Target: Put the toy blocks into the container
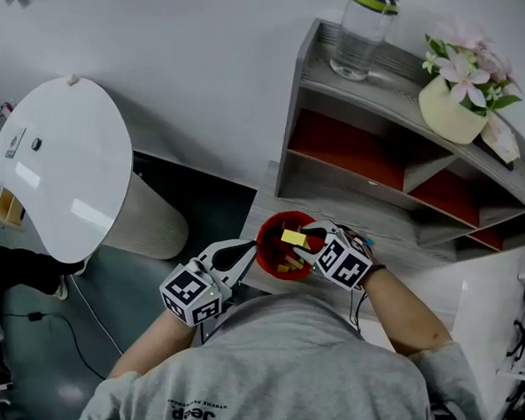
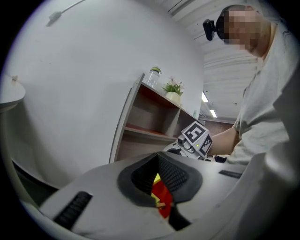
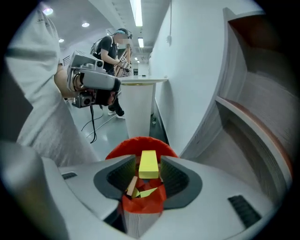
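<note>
Block (image 3: 148, 164) in the right gripper (image 3: 145, 162) looks like matt painted wood, bowl (image 3: 139, 141) under it is smooth red plastic. Gripper's matt grey plastic, pads (image 3: 170, 173) ribbed black rubber.

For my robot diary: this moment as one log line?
left gripper: shut on red container | right gripper: shut on yellow block | yellow block: above red container

A lab or office (ceiling strip lights (image 3: 136, 11), wooden shelf (image 1: 294, 118)).

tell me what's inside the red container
Loose toy blocks, yellow and tan wood, lie in the red round container. A yellow rectangular block sits between the right gripper's jaws above them. That block and the gripper hide the rest of the pile.
</note>
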The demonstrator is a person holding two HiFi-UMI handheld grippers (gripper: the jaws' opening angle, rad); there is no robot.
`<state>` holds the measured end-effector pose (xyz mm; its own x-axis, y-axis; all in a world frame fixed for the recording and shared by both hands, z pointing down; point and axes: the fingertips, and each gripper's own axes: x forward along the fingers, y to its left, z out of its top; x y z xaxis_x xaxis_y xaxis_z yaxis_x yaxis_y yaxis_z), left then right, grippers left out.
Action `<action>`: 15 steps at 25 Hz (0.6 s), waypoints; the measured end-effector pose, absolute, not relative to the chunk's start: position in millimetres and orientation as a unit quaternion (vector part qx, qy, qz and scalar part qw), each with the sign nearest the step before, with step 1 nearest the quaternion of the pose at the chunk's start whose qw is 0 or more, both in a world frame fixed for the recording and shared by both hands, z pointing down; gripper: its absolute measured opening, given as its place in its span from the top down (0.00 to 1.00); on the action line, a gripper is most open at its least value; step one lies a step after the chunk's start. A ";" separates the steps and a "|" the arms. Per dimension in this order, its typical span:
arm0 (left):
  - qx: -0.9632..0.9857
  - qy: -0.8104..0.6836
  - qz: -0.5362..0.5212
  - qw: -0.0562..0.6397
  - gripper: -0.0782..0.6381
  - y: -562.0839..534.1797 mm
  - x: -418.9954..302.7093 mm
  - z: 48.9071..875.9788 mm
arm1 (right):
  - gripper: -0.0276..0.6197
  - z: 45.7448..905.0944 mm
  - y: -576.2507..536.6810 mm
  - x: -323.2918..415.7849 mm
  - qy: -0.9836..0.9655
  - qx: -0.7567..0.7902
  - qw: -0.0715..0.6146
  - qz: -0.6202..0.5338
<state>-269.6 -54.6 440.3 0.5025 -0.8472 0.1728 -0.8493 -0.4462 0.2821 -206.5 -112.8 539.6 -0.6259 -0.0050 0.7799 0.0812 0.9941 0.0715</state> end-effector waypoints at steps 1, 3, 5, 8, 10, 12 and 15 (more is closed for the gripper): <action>0.851 -0.497 0.002 0.169 0.88 -55.3 -269.5 440.6 | 0.61 537.1 -114.1 -208.1 -0.904 -0.018 0.425 -0.046; 0.853 -0.494 0.000 0.171 0.88 -56.8 -267.2 441.3 | 0.53 529.5 -117.6 -207.6 -0.909 -0.010 0.414 -0.040; 0.855 -0.490 0.000 0.171 0.88 -58.5 -263.1 441.9 | 0.53 519.8 -123.9 -202.0 -0.914 0.004 0.404 -0.036; 0.859 -0.483 -0.001 0.171 0.88 -63.0 -253.9 441.0 | 0.53 504.5 -142.1 -181.4 -0.919 0.037 0.392 -0.031; 0.864 -0.474 0.001 0.171 0.88 -67.0 -243.8 440.1 | 0.53 495.9 -155.9 -161.0 -0.921 0.065 0.383 -0.023; 0.869 -0.463 0.005 0.173 0.88 -71.5 -228.8 440.1 | 0.53 491.9 -168.5 -133.6 -0.921 0.091 0.377 -0.014; 0.878 -0.444 0.012 0.177 0.88 -82.4 -195.2 442.8 | 0.54 500.0 -183.1 -82.9 -0.916 0.117 0.384 -0.003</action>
<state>-195.2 -82.4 442.8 0.6053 -0.7758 0.1782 -0.7843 -0.5429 0.3004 -82.9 -183.1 500.0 -0.6780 -0.2160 0.7027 -0.2121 0.9727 0.0944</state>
